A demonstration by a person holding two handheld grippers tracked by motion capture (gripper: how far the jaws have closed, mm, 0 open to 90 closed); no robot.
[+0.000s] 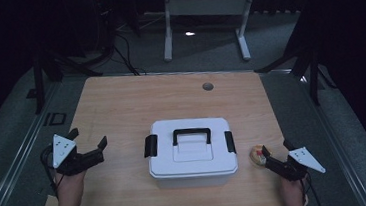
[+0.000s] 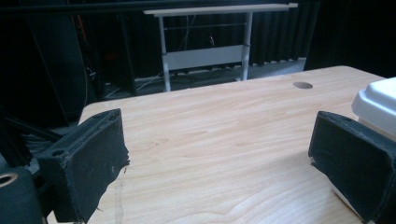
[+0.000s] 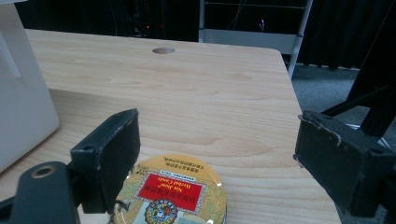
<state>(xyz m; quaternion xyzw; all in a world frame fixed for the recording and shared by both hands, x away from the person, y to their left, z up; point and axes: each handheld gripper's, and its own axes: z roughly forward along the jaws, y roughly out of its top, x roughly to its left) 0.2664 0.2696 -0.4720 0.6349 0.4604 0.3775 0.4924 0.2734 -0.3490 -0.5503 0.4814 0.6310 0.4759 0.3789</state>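
A white lidded box [image 1: 191,152] with a black handle and black side latches stands in the middle of the wooden table [image 1: 121,103]. To its right lies a small round tin [image 1: 257,155] with a red and gold label. My right gripper [image 1: 276,151] is open just behind the tin. In the right gripper view the tin [image 3: 173,193] lies low between the wide jaws, close to the left one, with no pad pressing on it. My left gripper [image 1: 89,137] is open over bare wood left of the box. The box corner [image 2: 378,100] sits beyond its right jaw.
A round cable hole [image 1: 207,86] sits near the table's far edge. A white-legged desk frame [image 1: 203,11] stands on the floor behind, with dark stands and cables to either side. The tin lies close to the table's right edge.
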